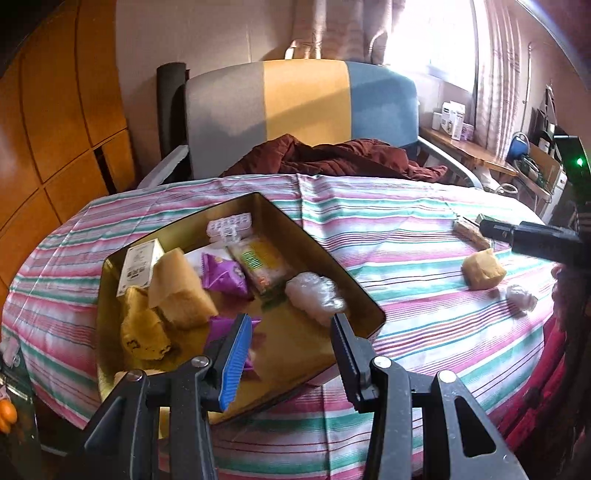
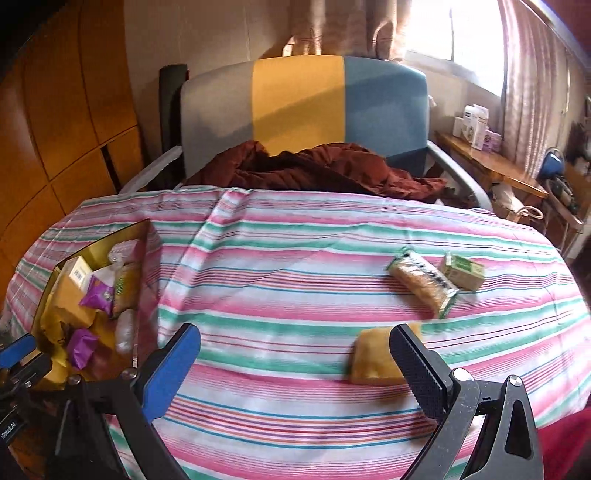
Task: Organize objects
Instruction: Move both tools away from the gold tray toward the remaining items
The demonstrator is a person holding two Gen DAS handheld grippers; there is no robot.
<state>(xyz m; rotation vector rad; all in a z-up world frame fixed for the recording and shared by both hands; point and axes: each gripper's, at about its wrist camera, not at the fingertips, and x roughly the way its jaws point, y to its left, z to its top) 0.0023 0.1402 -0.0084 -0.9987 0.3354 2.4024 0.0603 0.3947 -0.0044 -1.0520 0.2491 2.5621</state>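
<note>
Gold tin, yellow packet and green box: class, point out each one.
Gold tin [image 1: 364, 291], left wrist view, on its right wall.
Yellow packet [image 2: 371, 358], right wrist view, on its top face.
Green box [image 2: 463, 271], right wrist view, on its top.

Ahead of you a grey, yellow and blue chair [image 1: 303, 110], maroon cloth [image 1: 332, 155] on it, wooden cabinets [image 1: 55, 110] left, curtained window [image 2: 461, 29] right.

Beyond the hand-held gripper, the tabletop [image 2: 295, 266] is covered in a pink, green and white striped cloth. Behind it stands an armchair [image 2: 299, 110] with a grey, yellow and blue back, a dark red blanket [image 2: 317, 166] heaped on its seat. Wooden panelling [image 2: 74, 129] fills the left wall. To the right, a bright window [image 2: 443, 33] glares between pale curtains [image 2: 532, 92], above a wooden side shelf [image 2: 491, 162] carrying small boxes.
</note>
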